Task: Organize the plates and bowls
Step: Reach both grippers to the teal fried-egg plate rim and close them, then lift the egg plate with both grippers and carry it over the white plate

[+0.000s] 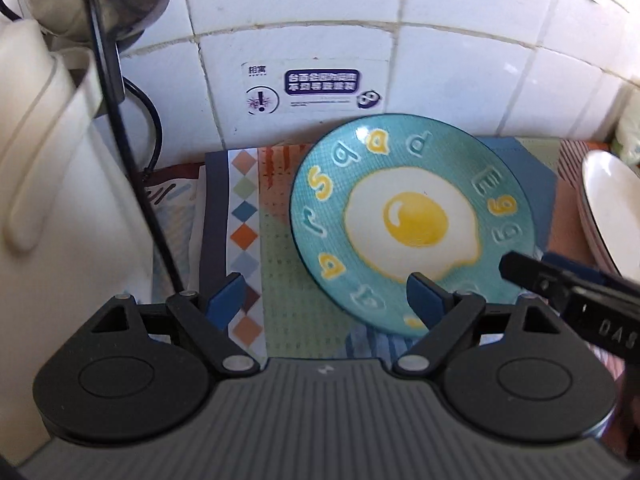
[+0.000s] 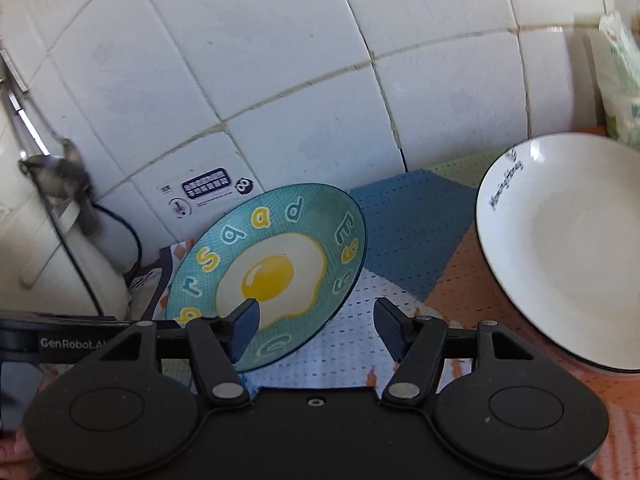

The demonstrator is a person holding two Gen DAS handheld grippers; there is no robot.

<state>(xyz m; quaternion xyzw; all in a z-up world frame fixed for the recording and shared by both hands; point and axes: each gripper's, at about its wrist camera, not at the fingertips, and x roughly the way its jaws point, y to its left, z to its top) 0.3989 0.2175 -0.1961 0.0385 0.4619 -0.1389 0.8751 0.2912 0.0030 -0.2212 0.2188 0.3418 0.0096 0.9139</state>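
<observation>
Egg plate (image 1: 408, 220): teal, fried-egg print, lying flat on the patterned mat (image 1: 280, 280) near the tiled wall (image 1: 300, 0); nothing on it.
White plates (image 2: 568, 248): stacked to the right of the egg plate, top one empty; likely the pile it belongs on.
Left claw (image 1: 326, 306): spread, gripping nothing, at the egg plate's near rim.
Right claw (image 2: 316, 326): spread, empty, over the egg plate's right edge.
Kettle (image 1: 52, 184): white, left of the egg plate.

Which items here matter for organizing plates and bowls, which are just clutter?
Job:
teal egg plate
white plate stack

Clutter:
white appliance and black cord
wall sticker
patterned mat
green-white packet
</observation>
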